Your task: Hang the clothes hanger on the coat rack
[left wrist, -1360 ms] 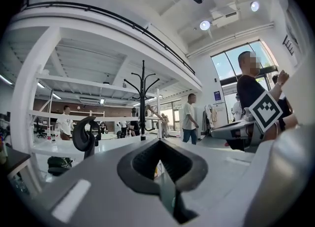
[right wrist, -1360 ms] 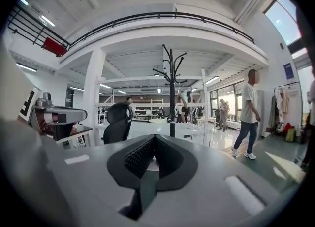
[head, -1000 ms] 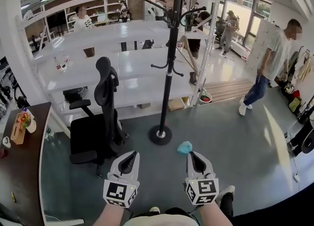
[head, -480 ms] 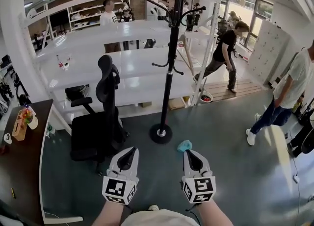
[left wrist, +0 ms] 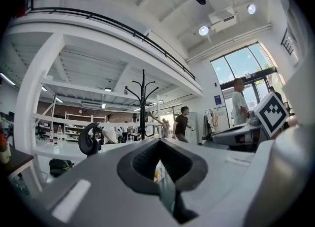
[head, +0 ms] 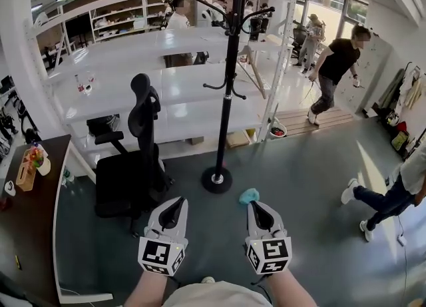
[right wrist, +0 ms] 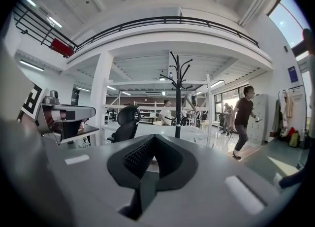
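Both the left gripper (head: 175,204) and the right gripper (head: 255,206) have their jaws pressed together on nothing, side by side near the person; the black coat rack (head: 227,86) stands farther off, beside an office chair (head: 133,172) on its left

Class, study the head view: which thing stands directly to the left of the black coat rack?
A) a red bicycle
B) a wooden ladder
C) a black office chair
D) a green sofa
C: the black office chair, with its tall headrest, stands just left of the coat rack; no sofa, bicycle or ladder is there.
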`<state>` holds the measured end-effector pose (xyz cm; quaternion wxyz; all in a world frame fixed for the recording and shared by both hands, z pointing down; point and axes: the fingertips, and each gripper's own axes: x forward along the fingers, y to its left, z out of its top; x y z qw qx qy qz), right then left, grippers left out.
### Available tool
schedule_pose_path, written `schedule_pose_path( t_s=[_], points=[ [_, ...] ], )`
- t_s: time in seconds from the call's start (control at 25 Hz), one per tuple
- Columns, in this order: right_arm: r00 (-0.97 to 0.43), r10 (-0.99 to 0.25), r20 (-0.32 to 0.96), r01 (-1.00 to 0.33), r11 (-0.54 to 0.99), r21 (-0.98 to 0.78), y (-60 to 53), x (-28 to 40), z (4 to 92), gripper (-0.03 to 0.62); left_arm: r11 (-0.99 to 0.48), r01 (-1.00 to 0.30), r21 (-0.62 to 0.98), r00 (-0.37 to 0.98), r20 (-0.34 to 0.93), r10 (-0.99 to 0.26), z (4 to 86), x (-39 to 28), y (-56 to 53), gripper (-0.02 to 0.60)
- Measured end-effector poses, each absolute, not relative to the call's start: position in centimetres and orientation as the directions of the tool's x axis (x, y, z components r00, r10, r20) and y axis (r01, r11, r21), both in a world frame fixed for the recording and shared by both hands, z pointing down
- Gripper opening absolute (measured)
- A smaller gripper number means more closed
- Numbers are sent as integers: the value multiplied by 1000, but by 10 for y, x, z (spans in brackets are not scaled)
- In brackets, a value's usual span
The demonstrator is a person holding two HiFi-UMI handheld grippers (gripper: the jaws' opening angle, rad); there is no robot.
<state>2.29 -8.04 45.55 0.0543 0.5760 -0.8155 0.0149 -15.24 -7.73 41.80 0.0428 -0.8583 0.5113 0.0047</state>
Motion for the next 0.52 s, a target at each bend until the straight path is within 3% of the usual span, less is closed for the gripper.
schedule_pose_path(
  t_s=[0.52],
  points=[
    [-314, -944, 102, -948, 318, 27, -71, 28, 458, 26, -494, -867, -68, 497, -42, -867, 421, -145, -71, 0]
  ],
)
